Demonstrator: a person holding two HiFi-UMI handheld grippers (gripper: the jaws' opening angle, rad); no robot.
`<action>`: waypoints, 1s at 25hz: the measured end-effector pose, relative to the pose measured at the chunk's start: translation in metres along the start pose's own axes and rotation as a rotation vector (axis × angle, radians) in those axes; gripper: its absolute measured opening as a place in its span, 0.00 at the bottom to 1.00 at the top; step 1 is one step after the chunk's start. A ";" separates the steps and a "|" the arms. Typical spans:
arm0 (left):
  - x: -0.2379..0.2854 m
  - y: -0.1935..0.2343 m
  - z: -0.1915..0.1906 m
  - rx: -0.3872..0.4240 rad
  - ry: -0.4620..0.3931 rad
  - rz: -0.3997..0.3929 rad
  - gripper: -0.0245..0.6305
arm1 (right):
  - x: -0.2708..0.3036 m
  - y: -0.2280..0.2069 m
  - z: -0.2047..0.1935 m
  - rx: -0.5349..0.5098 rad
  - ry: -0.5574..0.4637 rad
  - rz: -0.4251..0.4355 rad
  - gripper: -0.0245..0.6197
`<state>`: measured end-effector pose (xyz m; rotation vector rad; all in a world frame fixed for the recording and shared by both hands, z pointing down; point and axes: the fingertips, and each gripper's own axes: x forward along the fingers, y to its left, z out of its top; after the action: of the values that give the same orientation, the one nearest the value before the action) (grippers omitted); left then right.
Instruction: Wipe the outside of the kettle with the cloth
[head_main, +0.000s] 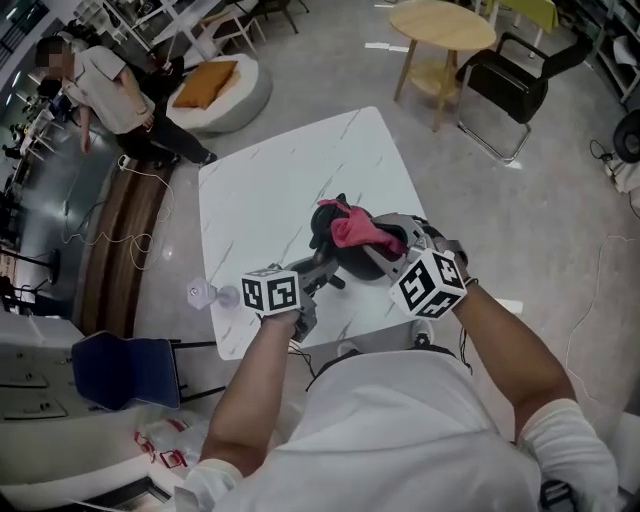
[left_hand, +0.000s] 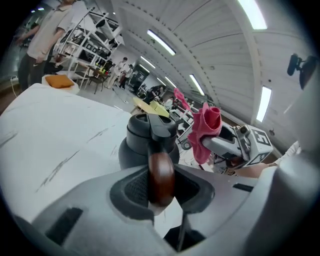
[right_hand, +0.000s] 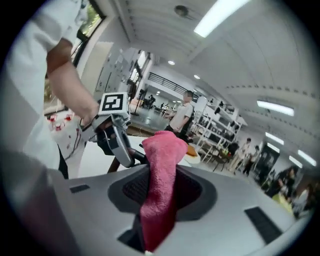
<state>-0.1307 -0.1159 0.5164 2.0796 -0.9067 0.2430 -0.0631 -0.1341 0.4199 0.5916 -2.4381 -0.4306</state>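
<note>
The left hand-held gripper (left_hand: 161, 189) was clamped on the brown handle (left_hand: 161, 170) of the dark kettle (left_hand: 137, 146). The right hand-held gripper (right_hand: 160, 192) pinched the pink cloth (right_hand: 161, 160) just beside the kettle's lid. Both were over the near part of the white marbled surface (head_main: 290, 180).

Between the pale grey jaws of your left gripper (left_hand: 161, 187) sits a glossy reddish-brown handle (left_hand: 161, 175), the dark grey round kettle (left_hand: 132, 150) just beyond. Your right gripper (right_hand: 162, 187), equally grey, carries a bright pink terry cloth (right_hand: 160, 170). Their marker cubes (head_main: 270, 292) wear black-and-white squares. Beneath both, the white marble-look tabletop (head_main: 290, 180) shows faint grey veins.
</note>
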 end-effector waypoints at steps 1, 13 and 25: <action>0.000 0.002 0.002 -0.003 0.011 -0.006 0.19 | 0.009 0.004 0.009 -0.102 -0.003 -0.003 0.24; 0.003 0.003 0.004 0.043 0.126 -0.057 0.19 | 0.053 0.059 0.002 -0.899 0.037 0.118 0.22; 0.004 0.001 -0.003 0.085 0.187 -0.112 0.19 | 0.048 0.073 -0.011 -0.916 0.015 0.170 0.22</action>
<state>-0.1284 -0.1164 0.5210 2.1366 -0.6762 0.4147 -0.1144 -0.0982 0.4818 -0.0134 -1.9474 -1.3353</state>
